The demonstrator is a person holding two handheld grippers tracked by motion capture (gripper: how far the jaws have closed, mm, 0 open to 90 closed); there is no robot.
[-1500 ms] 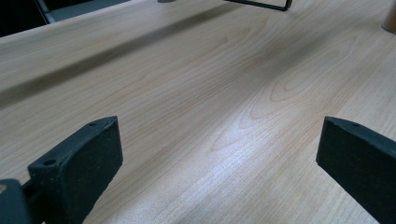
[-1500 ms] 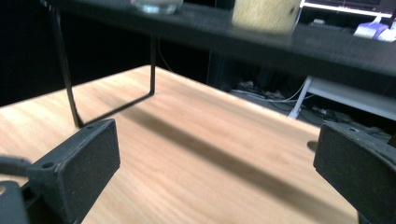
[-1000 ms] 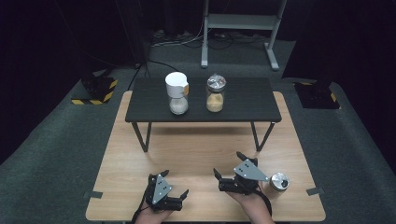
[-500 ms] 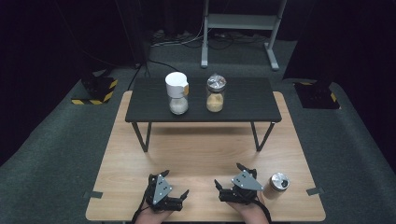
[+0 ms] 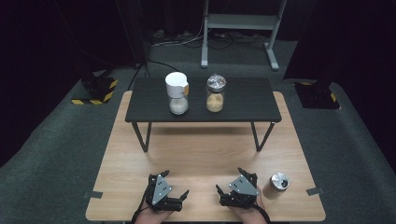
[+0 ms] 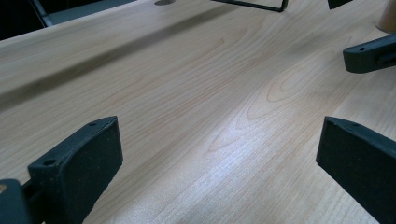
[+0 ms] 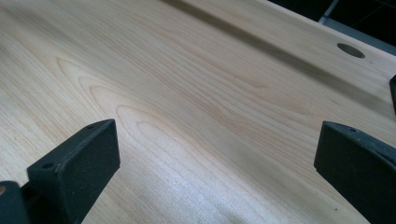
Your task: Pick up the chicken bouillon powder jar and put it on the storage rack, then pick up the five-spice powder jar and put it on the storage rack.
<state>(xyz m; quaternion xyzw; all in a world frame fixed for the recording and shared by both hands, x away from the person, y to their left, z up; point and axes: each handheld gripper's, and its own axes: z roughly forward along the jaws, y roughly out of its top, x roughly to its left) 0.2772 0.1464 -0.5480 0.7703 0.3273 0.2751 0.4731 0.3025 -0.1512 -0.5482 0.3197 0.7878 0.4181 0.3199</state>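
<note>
Counter [image 5: 205,154]: light wood, visible grain with oval swirls right between both sets of jaws. Left gripper [image 5: 170,192] and right gripper [image 5: 230,182]: black jaws, matte, each body topped with a grey plate. Small jar [image 5: 278,184] just beside the right gripper's jaws: tan body, shiny silver lid. Low shelf [image 5: 247,100] well ahead of the jaws: black top, black legs. On it, white-capped jar [image 5: 177,95] with clear glass, whitish fill and a small yellow tag; second jar [image 5: 215,95] clear with tan-orange fill and a silvery crinkled top. Floor [image 5: 60,140]: dark grey carpet. Yellow-black hazard stripes [image 5: 95,93] on a base far left.
</note>
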